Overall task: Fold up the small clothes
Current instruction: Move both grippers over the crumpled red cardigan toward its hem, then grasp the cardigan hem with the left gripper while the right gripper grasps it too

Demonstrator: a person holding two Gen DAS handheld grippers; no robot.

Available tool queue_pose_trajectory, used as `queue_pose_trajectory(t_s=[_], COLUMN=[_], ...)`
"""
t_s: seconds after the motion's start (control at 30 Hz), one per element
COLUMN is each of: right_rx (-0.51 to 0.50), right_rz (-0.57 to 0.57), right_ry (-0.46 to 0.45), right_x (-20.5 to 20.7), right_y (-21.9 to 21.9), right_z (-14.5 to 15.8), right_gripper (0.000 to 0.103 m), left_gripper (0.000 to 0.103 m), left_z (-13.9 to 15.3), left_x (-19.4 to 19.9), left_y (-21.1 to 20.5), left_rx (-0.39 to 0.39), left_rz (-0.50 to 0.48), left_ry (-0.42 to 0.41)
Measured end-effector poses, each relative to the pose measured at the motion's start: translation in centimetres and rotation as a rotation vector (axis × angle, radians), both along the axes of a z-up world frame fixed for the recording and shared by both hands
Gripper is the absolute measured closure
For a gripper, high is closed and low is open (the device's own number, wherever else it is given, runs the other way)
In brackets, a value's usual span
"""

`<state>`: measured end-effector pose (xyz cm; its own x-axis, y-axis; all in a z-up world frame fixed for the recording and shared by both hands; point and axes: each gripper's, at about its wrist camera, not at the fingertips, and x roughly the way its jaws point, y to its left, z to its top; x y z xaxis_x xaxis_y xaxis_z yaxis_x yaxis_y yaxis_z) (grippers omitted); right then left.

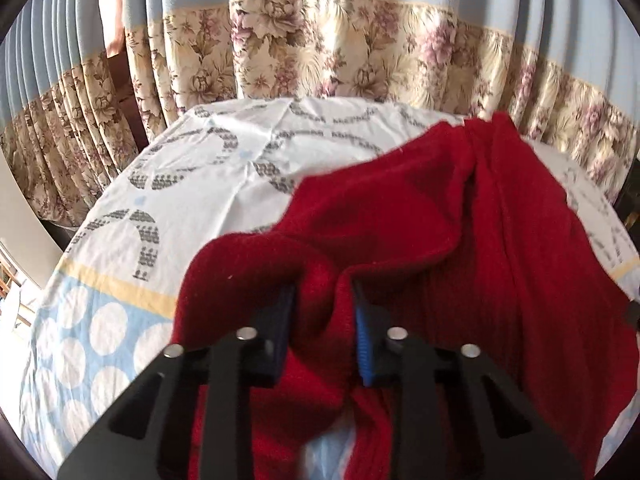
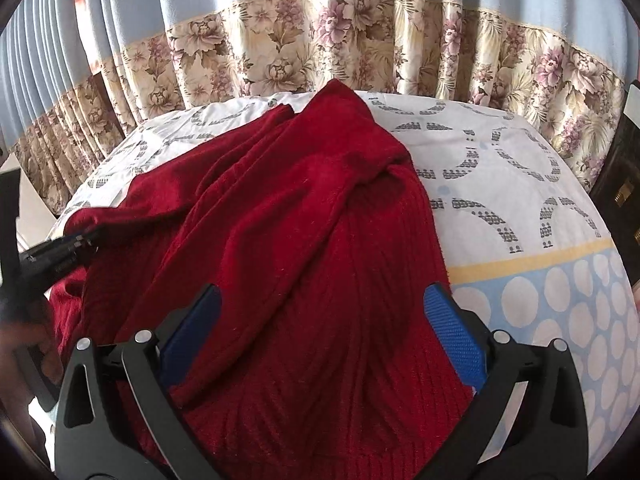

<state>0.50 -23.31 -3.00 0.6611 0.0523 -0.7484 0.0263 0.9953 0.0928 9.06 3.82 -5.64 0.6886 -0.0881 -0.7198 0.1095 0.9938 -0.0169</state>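
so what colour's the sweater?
Dark red sweater, ribbed knit; clearest in the right wrist view.

Lighting: bright, diffuse daylight; strong fisheye distortion.
Light filters through the curtain (image 1: pixel 328 40) at the rear. Frame corners vignette to black, straight folds bow near the edges, shadows stay soft, and the nearest foreground is slightly blurred.

Bed sheet (image 1: pixel 224 184), white w/ grey arcs, blue dotted band near edge. Pleated curtain (image 2: pixel 320 52) behind: blue top, floral bottom. Daylight.
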Motion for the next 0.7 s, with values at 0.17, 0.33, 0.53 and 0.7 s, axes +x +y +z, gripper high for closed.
queue_pose_trajectory(t_s=[0.17,0.33,0.53,0.7], right_rx=[-0.003,0.019,0.025,0.009], right_rz=[0.025,0.075,0.188,0.210], right_ry=[0.016,0.041,0.063,0.065], right_x=[0.5,1.5,2.3,2.6], right_y=[1.1,2.9,7.2,9.6], right_z=[-0.4,-0.8,-1.0,-1.8], right_gripper=[0.003,0.003,0.003,0.005], left_gripper=[0.087,0.087,0.087,0.086], left_z=[0.6,1.3,0.9,0.9], left_x=[-0.2,-0.4,-1.0,-1.7], left_y=[1.3,2.1,1.9,2.0], left_rx=[-0.030,-0.058,-0.077,-0.102], left_rz=[0.016,0.031,0.016,0.019], left_ry=[-0.031,-0.051,-0.046,-0.048])
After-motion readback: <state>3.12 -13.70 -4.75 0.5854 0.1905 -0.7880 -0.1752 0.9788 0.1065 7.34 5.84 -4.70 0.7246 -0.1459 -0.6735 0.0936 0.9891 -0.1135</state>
